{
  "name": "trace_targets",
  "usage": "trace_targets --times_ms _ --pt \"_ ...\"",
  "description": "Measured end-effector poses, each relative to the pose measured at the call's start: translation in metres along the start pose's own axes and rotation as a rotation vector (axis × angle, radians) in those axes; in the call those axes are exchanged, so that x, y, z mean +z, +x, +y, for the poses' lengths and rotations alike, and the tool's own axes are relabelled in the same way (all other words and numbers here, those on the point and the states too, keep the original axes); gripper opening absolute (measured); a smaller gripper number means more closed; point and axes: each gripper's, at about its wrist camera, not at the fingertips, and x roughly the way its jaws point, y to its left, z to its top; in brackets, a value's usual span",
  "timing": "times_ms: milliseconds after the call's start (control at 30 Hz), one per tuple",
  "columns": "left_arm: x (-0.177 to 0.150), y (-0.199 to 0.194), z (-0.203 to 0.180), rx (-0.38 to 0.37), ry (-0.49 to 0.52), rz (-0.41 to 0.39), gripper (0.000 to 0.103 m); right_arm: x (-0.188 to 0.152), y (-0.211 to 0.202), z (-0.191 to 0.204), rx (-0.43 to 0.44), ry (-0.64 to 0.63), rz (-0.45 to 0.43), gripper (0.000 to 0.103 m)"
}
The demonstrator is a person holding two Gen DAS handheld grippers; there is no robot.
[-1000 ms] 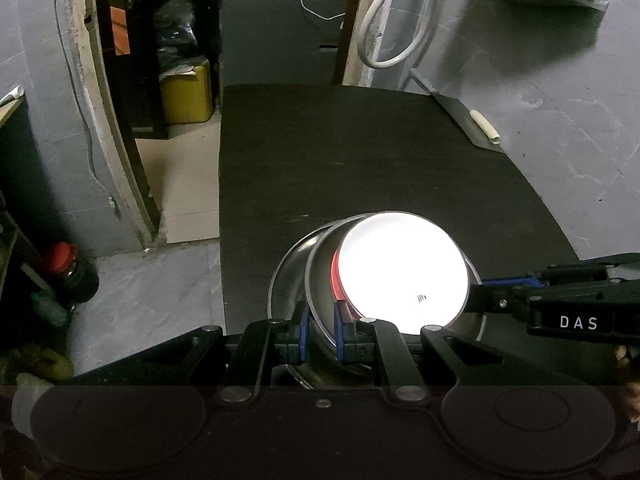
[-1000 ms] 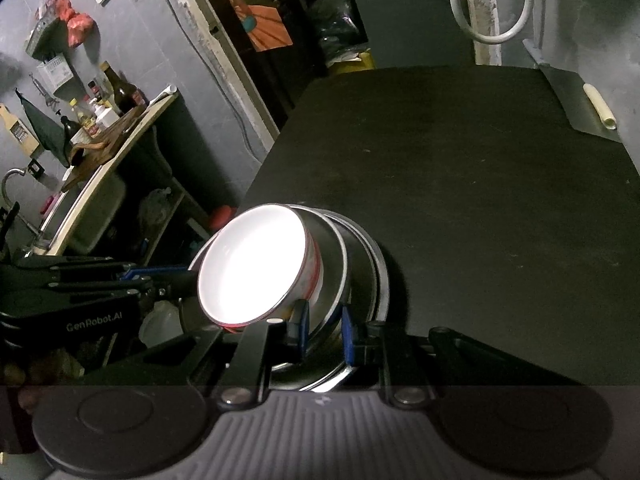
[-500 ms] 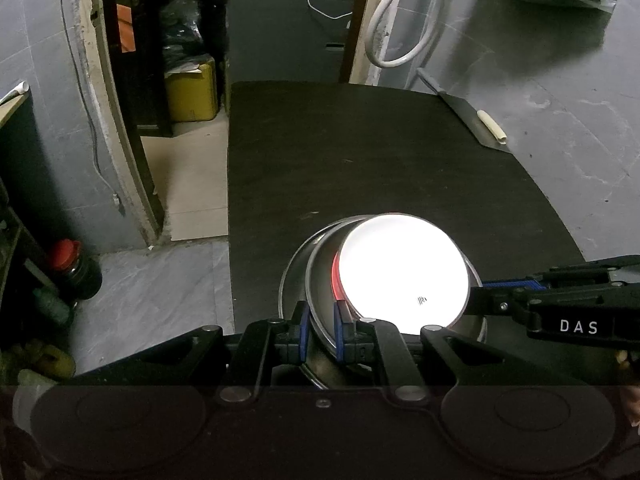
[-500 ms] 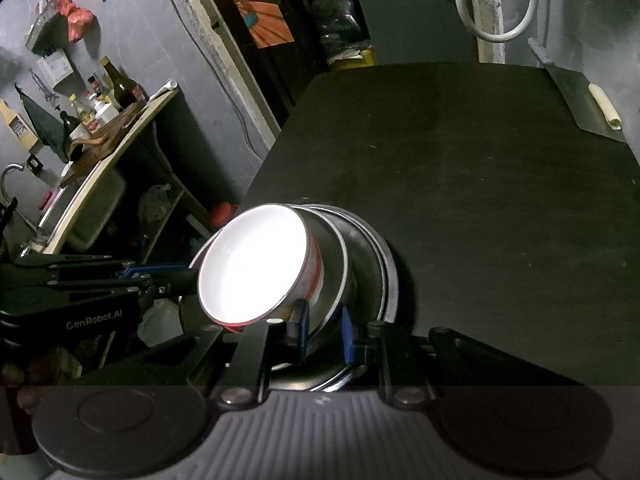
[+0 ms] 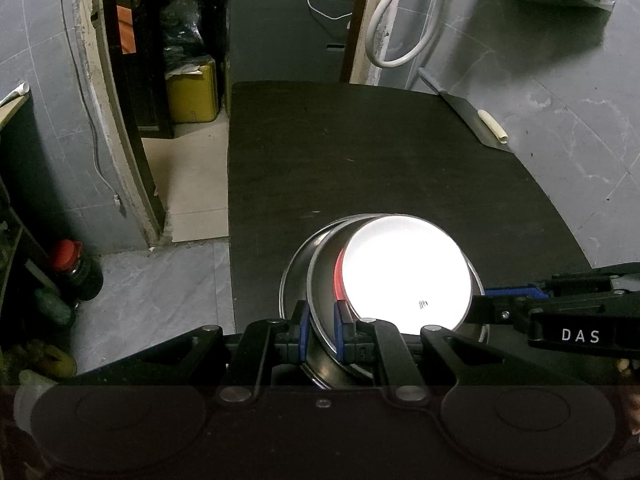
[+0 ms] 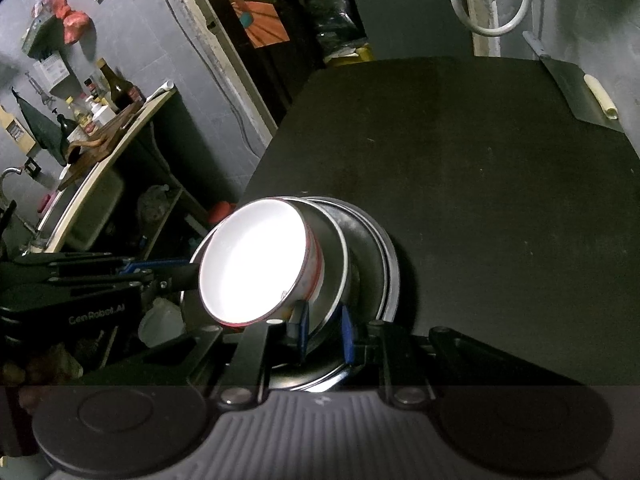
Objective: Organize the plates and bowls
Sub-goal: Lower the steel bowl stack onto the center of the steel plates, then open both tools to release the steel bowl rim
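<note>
A stack of steel plates [image 5: 298, 270] [image 6: 372, 256] with a white bowl with a red outside [image 5: 404, 272] [image 6: 252, 268] nested on top is held between both grippers at the near edge of the black table [image 5: 360, 160] [image 6: 480, 160]. My left gripper [image 5: 320, 320] is shut on the stack's rim on one side. My right gripper [image 6: 322, 326] is shut on the rim on the opposite side. Each gripper shows in the other's view, the right one in the left wrist view [image 5: 520, 300] and the left one in the right wrist view [image 6: 152, 276]. The bowl's inside is washed out by glare.
A cleaver with a pale handle [image 5: 472, 120] [image 6: 580, 96] lies at the table's far right edge. A white hose [image 5: 400, 20] hangs behind. A doorway and a yellow box [image 5: 192, 92] are at the left; a counter with bottles [image 6: 100, 112] stands beside the table.
The stack, held by both grippers, has shifted slightly forward and right over the table. Both grips are unchanged.
</note>
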Motion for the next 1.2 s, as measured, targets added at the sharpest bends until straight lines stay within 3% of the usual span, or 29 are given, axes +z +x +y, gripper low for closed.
trace_targets --times_ms 733,833,1000,1200 --pt "-0.003 0.001 0.001 0.001 -0.015 -0.014 0.013 -0.007 -0.002 0.005 -0.035 0.037 -0.034 0.023" --pt "-0.004 0.002 0.002 0.008 -0.020 -0.017 0.019 -0.009 -0.002 0.006 -0.050 0.037 -0.040 0.024" --pt "-0.006 0.001 0.007 0.031 -0.030 -0.025 0.037 -0.010 -0.002 0.008 -0.074 0.041 -0.042 0.029" --pt "-0.005 0.001 0.007 0.061 -0.012 -0.036 0.047 -0.012 -0.005 0.010 -0.104 0.048 -0.044 0.040"
